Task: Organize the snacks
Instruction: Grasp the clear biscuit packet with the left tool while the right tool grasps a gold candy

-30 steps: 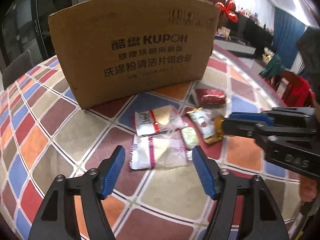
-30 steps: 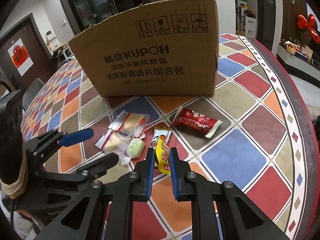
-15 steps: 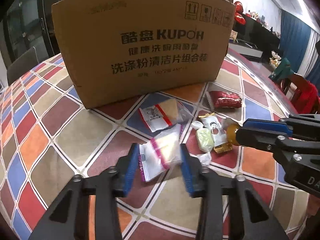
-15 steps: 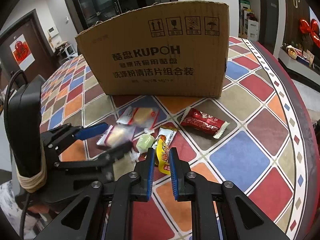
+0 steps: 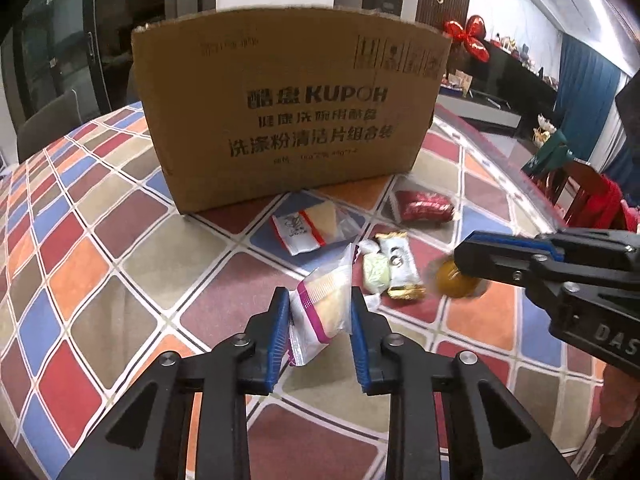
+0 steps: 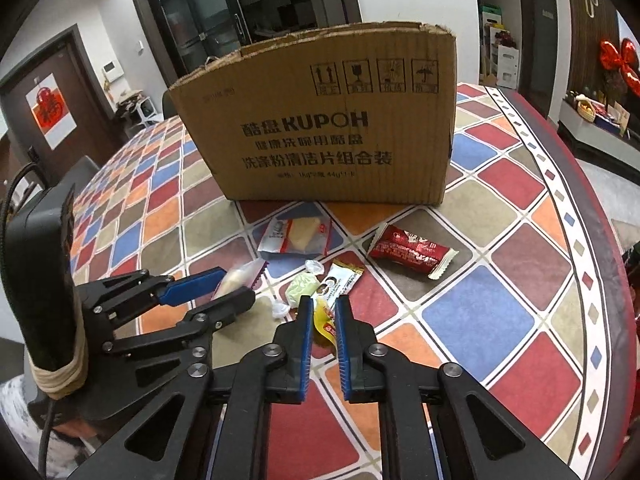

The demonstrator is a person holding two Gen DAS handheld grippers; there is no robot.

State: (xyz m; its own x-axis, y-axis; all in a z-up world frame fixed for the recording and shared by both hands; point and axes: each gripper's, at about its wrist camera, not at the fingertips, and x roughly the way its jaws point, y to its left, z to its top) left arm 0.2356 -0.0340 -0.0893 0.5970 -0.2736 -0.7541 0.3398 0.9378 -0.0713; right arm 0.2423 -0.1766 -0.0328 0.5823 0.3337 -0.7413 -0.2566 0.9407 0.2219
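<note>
My left gripper [image 5: 320, 308] is shut on a clear snack bag with a purple stripe [image 5: 326, 304] and holds it lifted above the table. My right gripper [image 6: 322, 312] is shut on a yellow snack packet [image 6: 323, 322], also raised; it shows as a yellow blur in the left wrist view [image 5: 456, 280]. A cardboard box [image 5: 292, 108] stands upright behind the snacks. On the table lie a clear bag with a red stripe [image 6: 294, 234], a red packet [image 6: 408, 250], a green candy [image 6: 302, 284] and a white-gold packet [image 6: 342, 280].
The round table [image 6: 480, 312] has a coloured diamond-pattern cloth and a dark red rim at the right. A grey chair [image 5: 48, 120] stands beyond the far left edge, red chairs [image 5: 592, 200] at the right.
My left gripper closed on the purple-striped bag and lifted it off the table. My right gripper rose a little with the yellow packet still in it.
</note>
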